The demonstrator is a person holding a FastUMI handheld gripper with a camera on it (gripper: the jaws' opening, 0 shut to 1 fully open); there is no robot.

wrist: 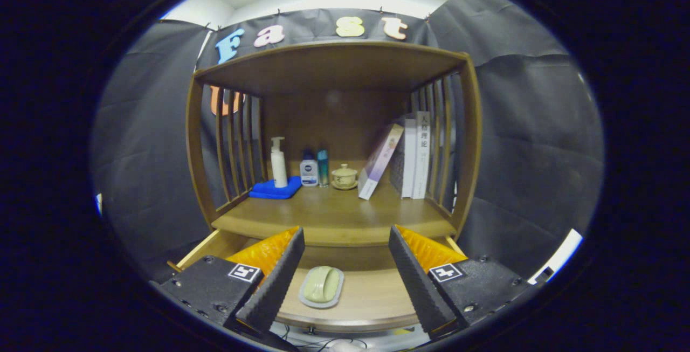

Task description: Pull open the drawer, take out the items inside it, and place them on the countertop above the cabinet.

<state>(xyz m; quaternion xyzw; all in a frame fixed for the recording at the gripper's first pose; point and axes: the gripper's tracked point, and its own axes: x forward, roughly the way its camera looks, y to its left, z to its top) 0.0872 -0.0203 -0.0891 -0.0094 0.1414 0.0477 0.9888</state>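
Note:
The wooden drawer (356,303) under the cabinet's countertop (334,214) stands pulled out toward me. On its floor lies a pale green soap in a grey oval dish (322,286), between my two fingers and nearer the left one. My gripper (345,239) is open, its fingers spread wide above the drawer, nothing between them, not touching the dish.
On the countertop stand a white pump bottle (278,162) on a blue cloth (276,189), two small bottles (314,170), a lidded cup on a saucer (344,177), and leaning books (401,155). Slatted side walls (234,142) and a shelf top (334,63) enclose it.

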